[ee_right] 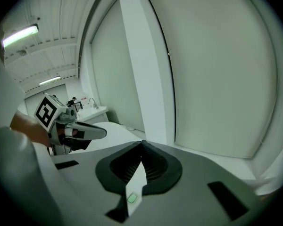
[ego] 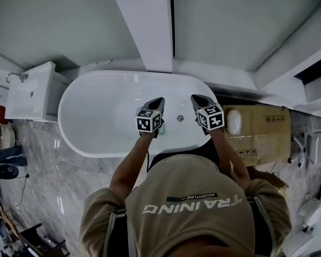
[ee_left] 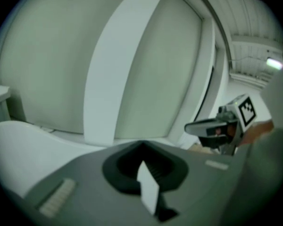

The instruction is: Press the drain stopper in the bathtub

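The white oval bathtub (ego: pixel 91 116) lies below me in the head view. A small round metal drain stopper (ego: pixel 180 118) sits on its floor, between my two grippers. My left gripper (ego: pixel 157 100) hovers just left of the stopper, my right gripper (ego: pixel 197 97) just right of it, and both point toward the far wall. In the left gripper view the left gripper (ee_left: pixel 142 145) has its jaws together on nothing, with the right gripper (ee_left: pixel 212 126) off to the side. The right gripper (ee_right: pixel 142 144) is likewise shut and empty, with the left gripper (ee_right: pixel 85 132) beside it. The stopper is hidden in both gripper views.
A white pillar (ego: pixel 147 25) rises against the wall behind the tub. A white basin (ego: pixel 35 92) with a faucet (ego: pixel 15 77) stands to the left. A cardboard box (ego: pixel 259 133) bearing a white round object (ego: pixel 234 121) sits to the right. The marble floor (ego: pixel 53 170) holds clutter at the far left.
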Demonstrator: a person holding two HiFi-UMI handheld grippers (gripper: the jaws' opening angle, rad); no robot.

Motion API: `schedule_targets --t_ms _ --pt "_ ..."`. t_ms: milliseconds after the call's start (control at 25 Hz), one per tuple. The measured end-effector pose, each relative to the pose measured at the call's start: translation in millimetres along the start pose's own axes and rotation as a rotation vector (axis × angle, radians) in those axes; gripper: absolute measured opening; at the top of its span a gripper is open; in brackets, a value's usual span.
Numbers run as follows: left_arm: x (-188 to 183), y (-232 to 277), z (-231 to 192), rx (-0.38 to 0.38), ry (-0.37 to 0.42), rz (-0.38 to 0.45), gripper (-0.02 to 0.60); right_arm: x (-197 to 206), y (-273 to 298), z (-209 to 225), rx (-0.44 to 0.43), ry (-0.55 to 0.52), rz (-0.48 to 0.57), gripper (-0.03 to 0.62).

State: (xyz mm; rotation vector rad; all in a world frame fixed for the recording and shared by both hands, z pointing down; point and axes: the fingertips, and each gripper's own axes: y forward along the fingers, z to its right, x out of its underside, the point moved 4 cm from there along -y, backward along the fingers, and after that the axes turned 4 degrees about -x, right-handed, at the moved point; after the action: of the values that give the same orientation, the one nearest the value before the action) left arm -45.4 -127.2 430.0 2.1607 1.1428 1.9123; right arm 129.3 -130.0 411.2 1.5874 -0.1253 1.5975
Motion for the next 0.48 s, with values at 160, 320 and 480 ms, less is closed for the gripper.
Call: schedule_targets --t_ms 160,320,480 --pt "-52 -28 11 0.003 0.004 0.127 0.002 -45 -31 -12 -0.012 -0.054 0.133 0.009" --pt "-93 -46 22 -0.017 0.020 0.234 0.002 -82 -62 -19 -0.022 -0.107 0.226 0.009" --pt "-125 -67 33 -0.042 0.090 0.310 0.002 -114 -83 -36 -0.040 -0.158 0.309 0.008"
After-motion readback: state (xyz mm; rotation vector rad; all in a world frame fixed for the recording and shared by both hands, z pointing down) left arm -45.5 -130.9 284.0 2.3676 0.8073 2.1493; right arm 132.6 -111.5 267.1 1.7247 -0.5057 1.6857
